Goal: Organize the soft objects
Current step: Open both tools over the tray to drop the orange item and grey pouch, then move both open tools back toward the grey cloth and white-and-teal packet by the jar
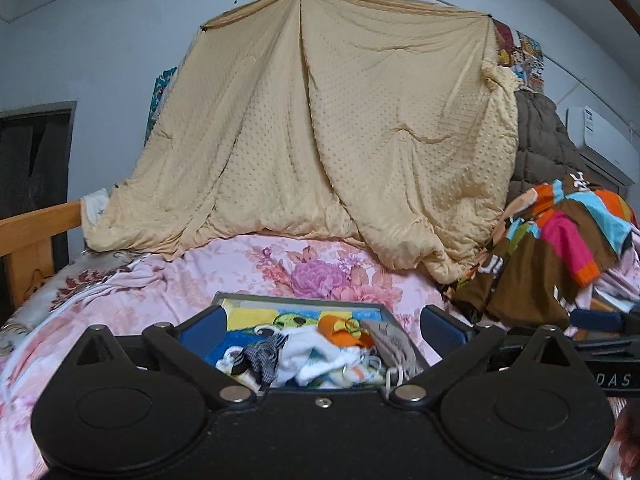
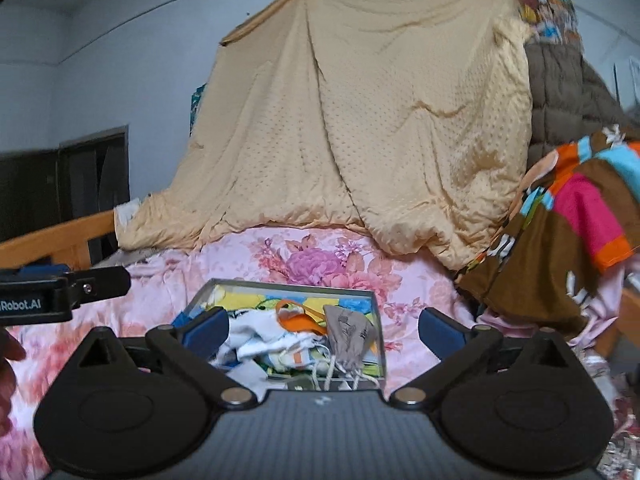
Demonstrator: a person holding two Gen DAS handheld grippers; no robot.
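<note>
A shallow grey box [image 1: 298, 300] [image 2: 288, 285] lies on the pink floral bedspread [image 1: 168, 280] [image 2: 248, 256]. It holds a jumble of small cloths: white [image 1: 308, 354] [image 2: 260, 334], orange [image 1: 340, 330] [image 2: 298, 322] and a grey-brown piece [image 1: 394, 342] [image 2: 348, 334]. My left gripper [image 1: 322, 330] hangs above the near side of the box, jaws wide apart and empty. My right gripper [image 2: 324, 330] stands the same way, open with nothing between its blue pads [image 2: 438, 330]. The left gripper's finger shows at the left edge of the right wrist view.
A large beige dotted quilt [image 1: 340, 140] [image 2: 360, 120] hangs from a cord at the back and drapes onto the bed. At the right lies a brown blanket with pink, orange and blue patches [image 1: 560, 240] [image 2: 560, 232]. A wooden bed rail [image 1: 36, 220] runs along the left.
</note>
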